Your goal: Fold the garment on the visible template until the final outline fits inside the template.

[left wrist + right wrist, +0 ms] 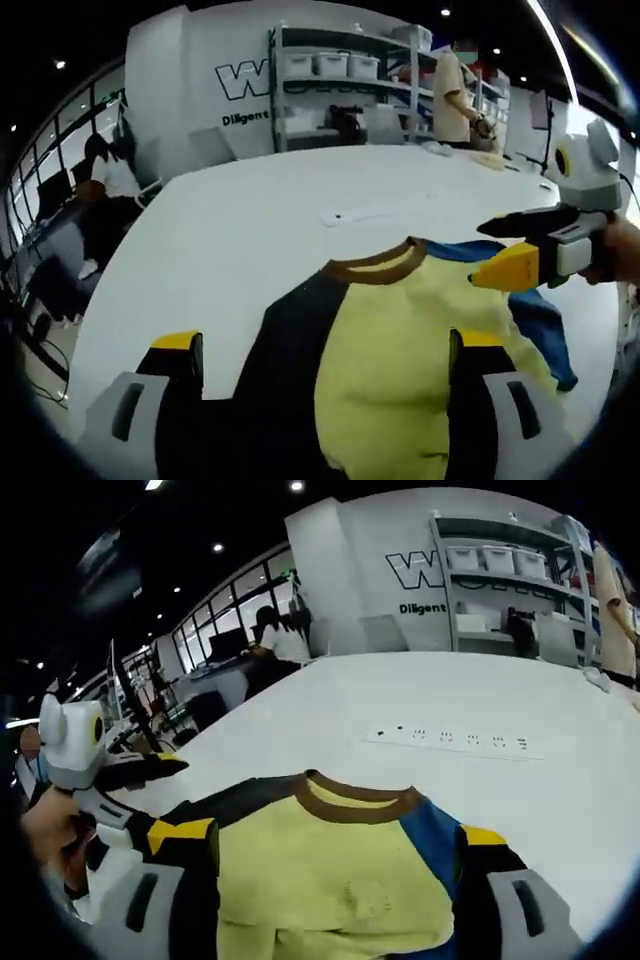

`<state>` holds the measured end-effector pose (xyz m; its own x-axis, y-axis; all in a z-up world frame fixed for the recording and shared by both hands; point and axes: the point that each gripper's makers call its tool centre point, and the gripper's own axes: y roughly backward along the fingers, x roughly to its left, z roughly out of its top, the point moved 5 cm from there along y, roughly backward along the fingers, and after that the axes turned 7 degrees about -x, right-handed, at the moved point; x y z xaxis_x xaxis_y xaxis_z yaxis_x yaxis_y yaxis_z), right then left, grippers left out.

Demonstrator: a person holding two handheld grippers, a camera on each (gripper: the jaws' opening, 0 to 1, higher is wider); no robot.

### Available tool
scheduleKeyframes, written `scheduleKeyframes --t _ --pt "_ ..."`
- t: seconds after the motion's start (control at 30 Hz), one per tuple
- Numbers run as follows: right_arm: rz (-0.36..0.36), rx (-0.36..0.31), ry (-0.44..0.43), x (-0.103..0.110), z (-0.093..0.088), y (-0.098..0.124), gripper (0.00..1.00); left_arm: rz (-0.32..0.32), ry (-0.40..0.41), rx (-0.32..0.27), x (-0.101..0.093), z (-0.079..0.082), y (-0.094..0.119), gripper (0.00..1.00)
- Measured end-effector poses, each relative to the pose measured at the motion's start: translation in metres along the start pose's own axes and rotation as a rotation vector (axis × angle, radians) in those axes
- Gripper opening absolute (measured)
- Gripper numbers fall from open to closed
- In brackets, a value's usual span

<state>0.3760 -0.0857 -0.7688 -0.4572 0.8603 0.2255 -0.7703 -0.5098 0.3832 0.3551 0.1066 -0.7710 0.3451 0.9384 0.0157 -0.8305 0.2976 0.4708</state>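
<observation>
On the white table, both grippers' jaws stand apart over the garment, its hem cut off.

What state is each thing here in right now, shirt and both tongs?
Shirt: lying spread on the white table, not yet folded.
Left tongs: open, jaws either side of the shirt.
Right tongs: open, over the shirt.
Power strip: flat on the table, nothing plugged in.

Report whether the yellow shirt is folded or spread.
Mostly spread: the yellow shirt lies front up on the white table, brown collar showing, blue sleeve extended. Lower part hidden.
</observation>
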Motion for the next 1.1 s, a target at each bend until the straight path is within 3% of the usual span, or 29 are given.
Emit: scheduleKeyframes --t 0.27,0.5,0.87,1.1 --pt "0.037 0.017 0.012 0.018 -0.007 0.02 0.99 -0.023 0.006 0.022 -0.01 -0.013 0.02 0.99" --pt "0.064 -0.01 0.013 0.027 -0.007 0.035 0.99 -0.059 0.041 0.029 -0.019 -0.022 0.041 0.99" --pt "0.1 -0.019 -0.023 0.041 -0.023 0.063 0.97 -0.093 0.043 0.061 -0.03 -0.039 0.068 0.99" --pt "0.112 0.023 0.02 0.047 -0.039 0.079 0.91 -0.106 0.049 0.079 -0.039 -0.053 0.084 0.98"
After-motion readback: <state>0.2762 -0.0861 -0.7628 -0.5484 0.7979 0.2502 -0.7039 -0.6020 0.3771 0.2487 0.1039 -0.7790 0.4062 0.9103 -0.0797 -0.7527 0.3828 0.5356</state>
